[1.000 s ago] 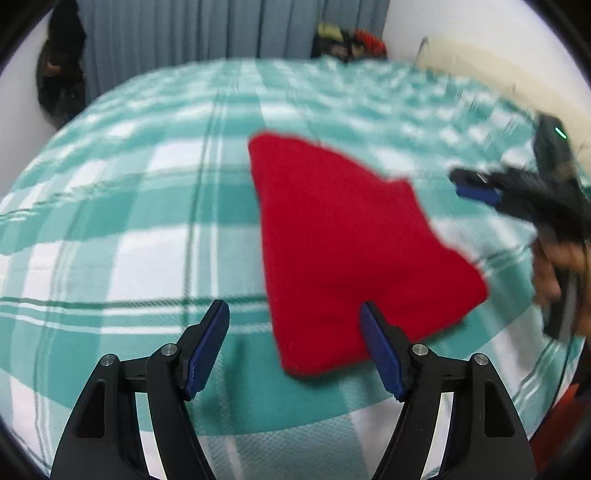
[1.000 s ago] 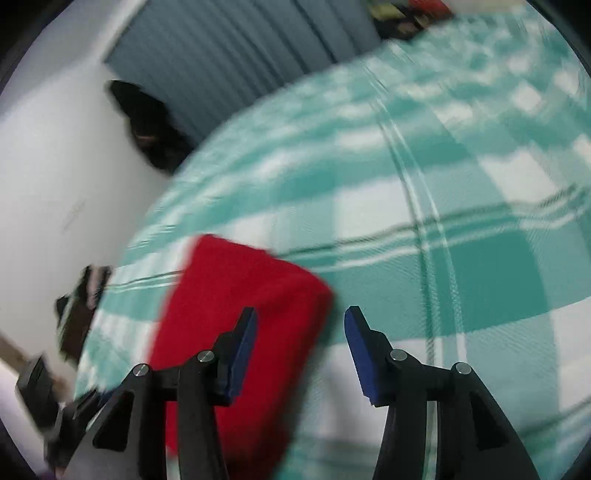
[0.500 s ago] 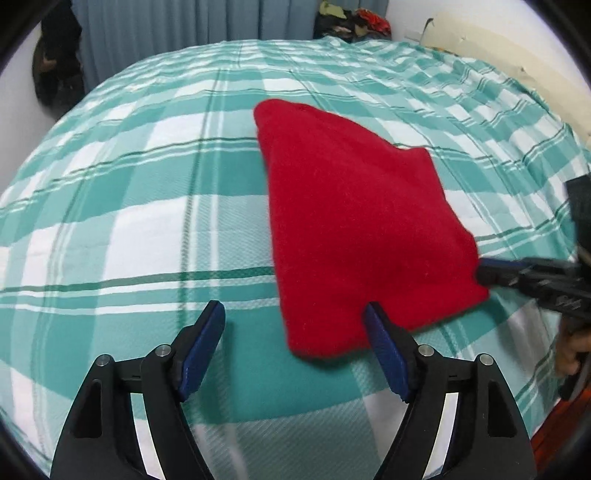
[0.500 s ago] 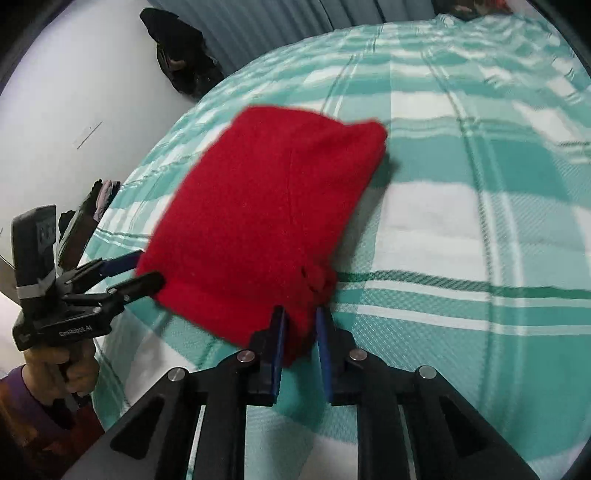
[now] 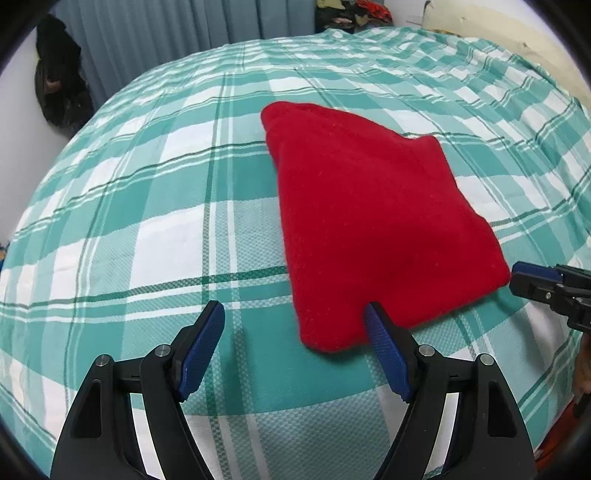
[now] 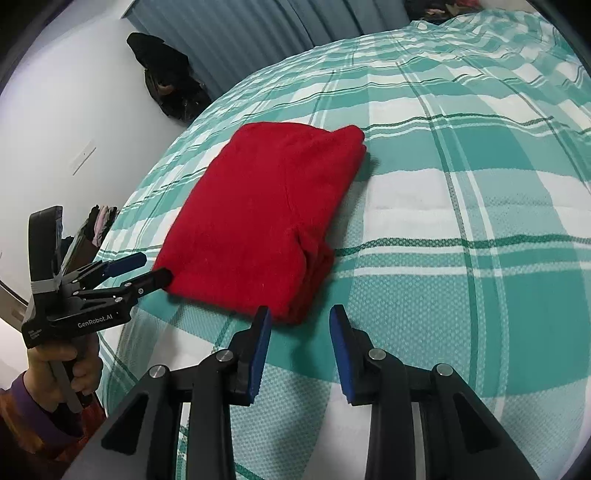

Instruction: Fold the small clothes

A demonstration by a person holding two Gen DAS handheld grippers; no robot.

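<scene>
Across both wrist views spreads a bed under a teal-and-white plaid bedspread (image 5: 155, 236), lightly rumpled toward its far side. Beyond it hang blue-grey pleated curtains (image 6: 236, 33) against a white wall, with a dark bundle of clothing (image 6: 166, 81) at the wall and a heap of mixed clothes (image 5: 351, 11) past the far edge of the bed.

On the bedspread lies the folded red garment (image 5: 369, 221) — a fleecy piece in stacked layers, flat, with the layer edges showing along the side that faces the right wrist camera.

At the garment's near-left corner sits the left gripper (image 5: 295, 339), its jaws spread wide; one blue pad (image 5: 384, 358) stands in front of the cloth's near edge, the other over bare bedspread, and nothing is pinched. A hand (image 6: 62, 362) in a purple sleeve holds its black handle.

Just short of the garment's other near corner is the right gripper (image 6: 300, 332) — its jaws have just been opening and stand partly parted, with only plaid cover between the pads and the red cloth clear of them.
</scene>
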